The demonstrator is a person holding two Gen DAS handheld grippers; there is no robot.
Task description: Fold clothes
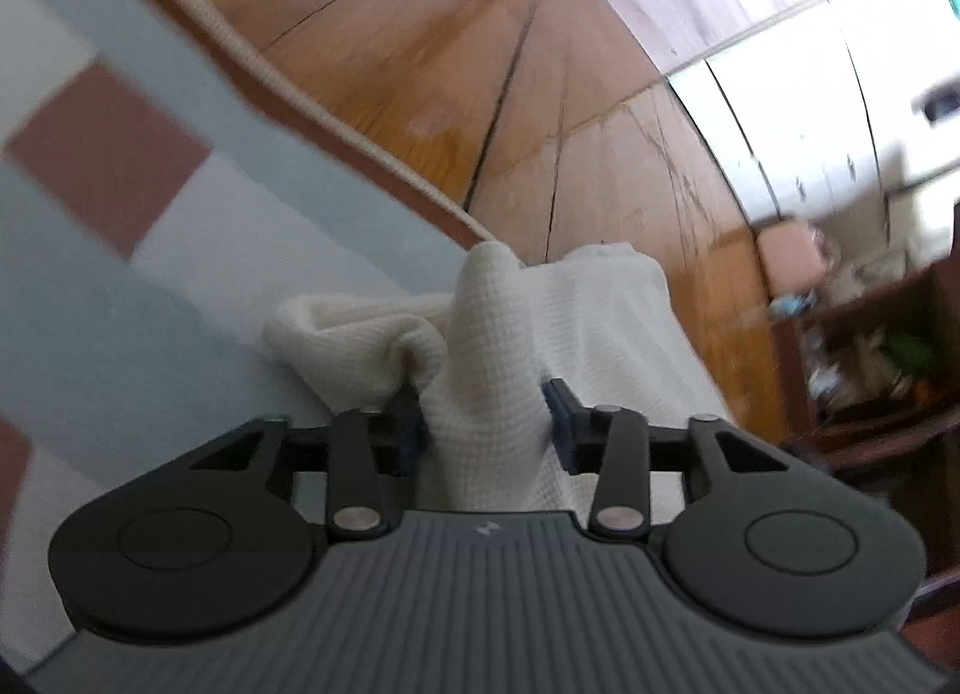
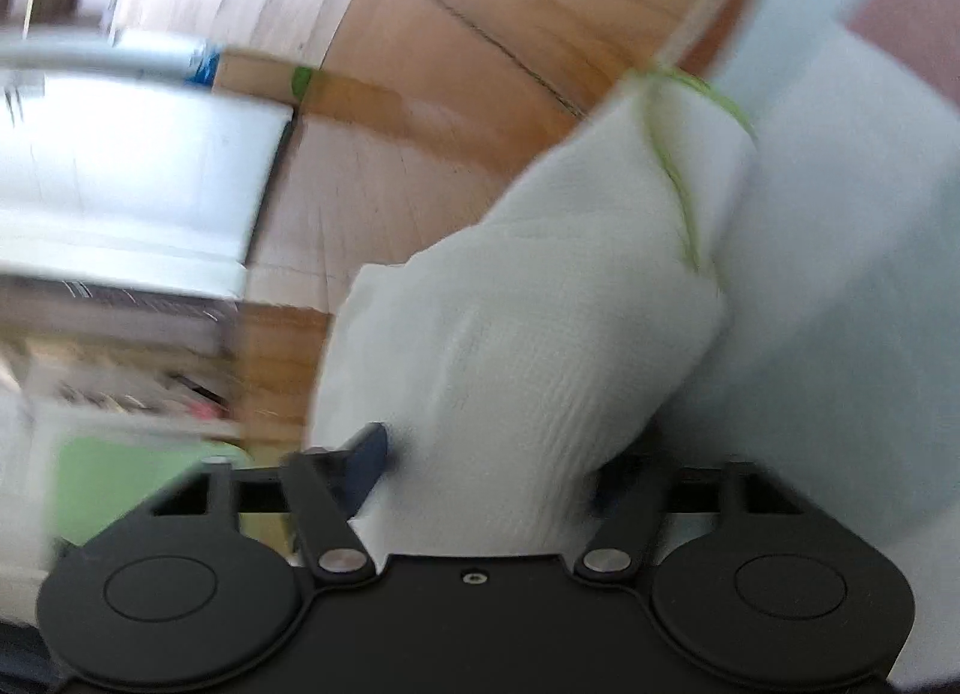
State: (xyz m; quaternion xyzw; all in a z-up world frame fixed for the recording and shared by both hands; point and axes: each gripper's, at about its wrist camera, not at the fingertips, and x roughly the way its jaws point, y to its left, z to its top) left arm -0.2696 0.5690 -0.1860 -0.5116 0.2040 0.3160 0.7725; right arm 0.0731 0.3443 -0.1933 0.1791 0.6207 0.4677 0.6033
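Left wrist view: a wooden floor (image 1: pixel 540 93) fills the upper middle, from about 11 to 2 o'clock. A pale blue-grey rug (image 1: pixel 180 298) with red-brown squares covers the left side from 7 to 11 o'clock; its edge carries a red-brown band and a cream cord trim (image 1: pixel 288 87) running diagonally toward the centre. White cabinets (image 1: pixel 840 111) stand at 2 o'clock, and a dark wooden shelf (image 1: pixel 870 358) holding blurred small items sits at 3 to 4 o'clock. The white waffle-knit garment (image 1: pixel 492 346) lies just below centre, bunched partly on the rug and partly over the floor. The left gripper (image 1: pixel 487 418), at 6 o'clock, has a raised fold of this garment between its blue pads; both pads touch the cloth, so the tongs grasp the garment.

Right wrist view (heavily blurred): the same floor (image 2: pixel 450 111) spans 11 to 1 o'clock. The rug (image 2: pixel 852 226) occupies 1 to 4 o'clock. A white appliance or cabinet (image 2: pixel 138 171) lies at 9 to 10 o'clock, with a light green object (image 2: pixel 132 472) at 8 o'clock. The garment (image 2: pixel 540 298) runs from the centre toward 1 o'clock, crossed by a thin yellow-green thread (image 2: pixel 678 165) near its far end. The right gripper (image 2: pixel 486 466), at 6 o'clock, has the cloth filling the gap between its fingers; the left pad (image 2: pixel 369 454) meets the fabric, the other is covered by it, so these tongs are clenched on the garment.
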